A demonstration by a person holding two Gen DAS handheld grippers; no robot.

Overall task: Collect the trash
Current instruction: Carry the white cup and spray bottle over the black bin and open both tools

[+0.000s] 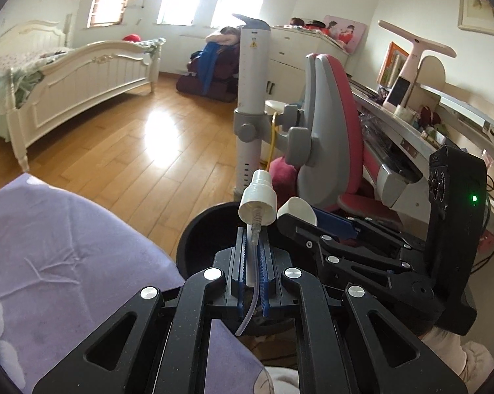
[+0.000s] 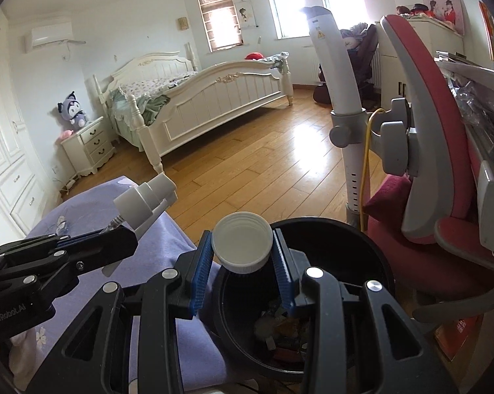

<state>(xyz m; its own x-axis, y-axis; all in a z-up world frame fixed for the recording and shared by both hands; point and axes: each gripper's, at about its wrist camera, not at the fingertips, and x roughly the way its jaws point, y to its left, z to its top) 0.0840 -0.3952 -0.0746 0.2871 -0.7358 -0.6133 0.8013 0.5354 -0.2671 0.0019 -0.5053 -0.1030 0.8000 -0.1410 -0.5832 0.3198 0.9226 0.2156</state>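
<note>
Left gripper (image 1: 252,246) is clamped narrow on a white spray pump head (image 1: 257,201), blue pads pinching its neck, clear dip tube (image 1: 249,302) trailing down between the fingers toward bottom centre of the left wrist frame. Pump head sits at frame centre, above the near rim of the black trash bin (image 1: 197,239).

Right gripper (image 2: 242,262) holds a white bottle cap (image 2: 242,242), open side facing the camera, gripped at both sides by the blue pads (moderately open stance, cap-width). Cap is at centre of the right wrist frame, over the left rim of the bin (image 2: 362,239); mixed rubbish visible inside. Purple floral bedsheet (image 2: 168,246) lies lower left, touching the bin. Pink chair (image 2: 427,164) at right.
</note>
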